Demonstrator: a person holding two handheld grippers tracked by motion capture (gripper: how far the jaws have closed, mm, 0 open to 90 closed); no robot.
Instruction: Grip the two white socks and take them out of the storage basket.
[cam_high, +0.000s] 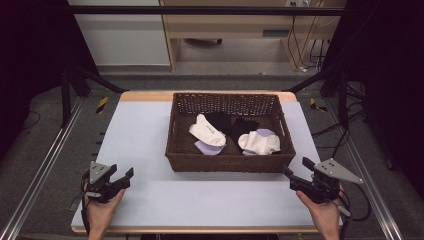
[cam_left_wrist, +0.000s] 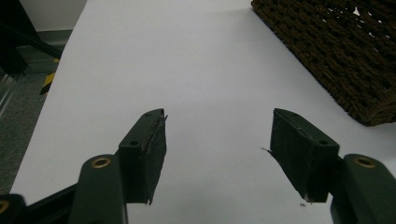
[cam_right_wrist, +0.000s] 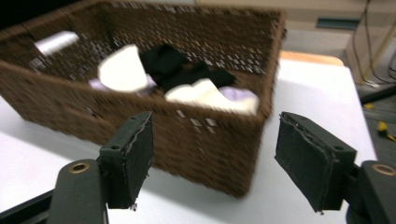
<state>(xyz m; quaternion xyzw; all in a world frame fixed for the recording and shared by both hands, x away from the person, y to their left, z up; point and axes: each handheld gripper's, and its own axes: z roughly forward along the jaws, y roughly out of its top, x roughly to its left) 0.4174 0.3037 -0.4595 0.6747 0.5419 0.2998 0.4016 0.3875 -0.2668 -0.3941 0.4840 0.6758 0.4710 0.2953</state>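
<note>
Jaws: both pairs spread, nothing between the pads. Left gripper (cam_high: 121, 178): near the table's (cam_high: 140, 135) left front edge, well apart from the basket (cam_high: 227, 163), over bare white surface. Right gripper (cam_high: 296, 171): just beside the basket's front right corner, pointed at it, not touching. Basket: brown wicker, mid-table toward the far side. Contents: two white socks (cam_high: 208, 132) (cam_high: 260, 142), dark socks (cam_high: 231, 123) between and behind them, lilac pieces (cam_high: 209, 147) beneath.
</note>
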